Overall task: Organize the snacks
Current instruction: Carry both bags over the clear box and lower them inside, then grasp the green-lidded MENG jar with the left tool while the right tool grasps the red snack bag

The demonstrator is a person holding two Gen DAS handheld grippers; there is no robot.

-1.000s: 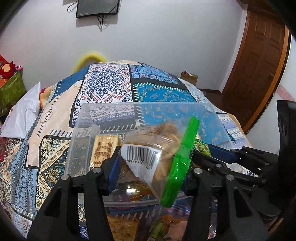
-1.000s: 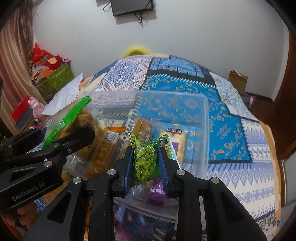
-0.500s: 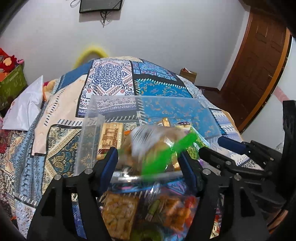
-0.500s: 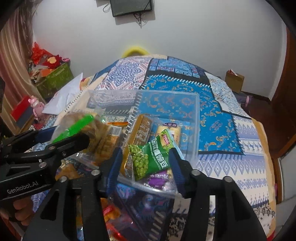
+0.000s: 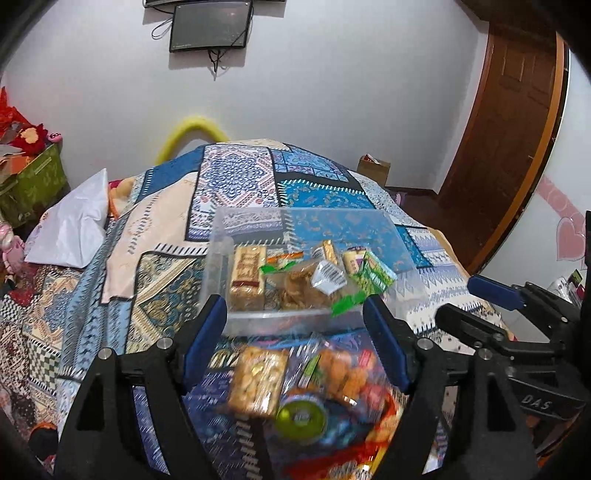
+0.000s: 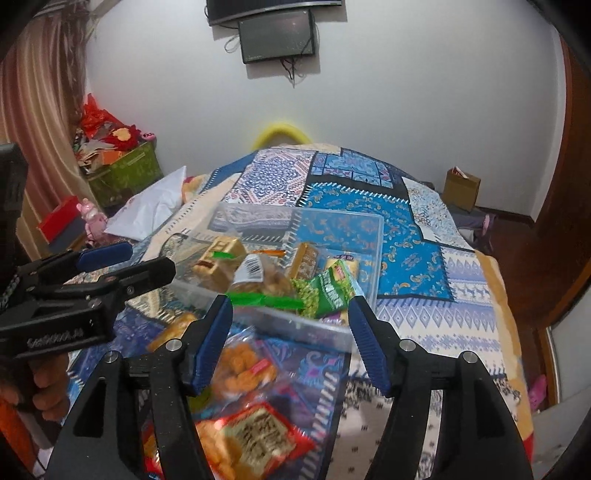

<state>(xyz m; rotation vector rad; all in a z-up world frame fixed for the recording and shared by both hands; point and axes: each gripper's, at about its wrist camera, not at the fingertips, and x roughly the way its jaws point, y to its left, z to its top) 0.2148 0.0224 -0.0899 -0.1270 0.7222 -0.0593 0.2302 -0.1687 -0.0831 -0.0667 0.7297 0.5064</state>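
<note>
A clear bin (image 5: 402, 251) rests on the quilted bed (image 5: 236, 177), holding a biscuit pack (image 5: 247, 277), a clear bag (image 5: 310, 284) with a green zip strip, and a green pea packet (image 5: 373, 275). Loose snacks lie on the bed just before the bin's near wall: a cracker pack (image 5: 258, 380), a green round tin (image 5: 301, 417) and a red packet (image 6: 258, 439). A white pillow (image 5: 74, 225) lies well to the left; a screen (image 5: 210, 26) hangs on the wall.

The left hand-held gripper (image 5: 295, 332) is spread wide and empty; so is the right hand-held gripper (image 6: 290, 328). A second ago the left pinched the clear bag and the right the pea packet; both packets now lie in the bin, and both grippers have drawn back.
</note>
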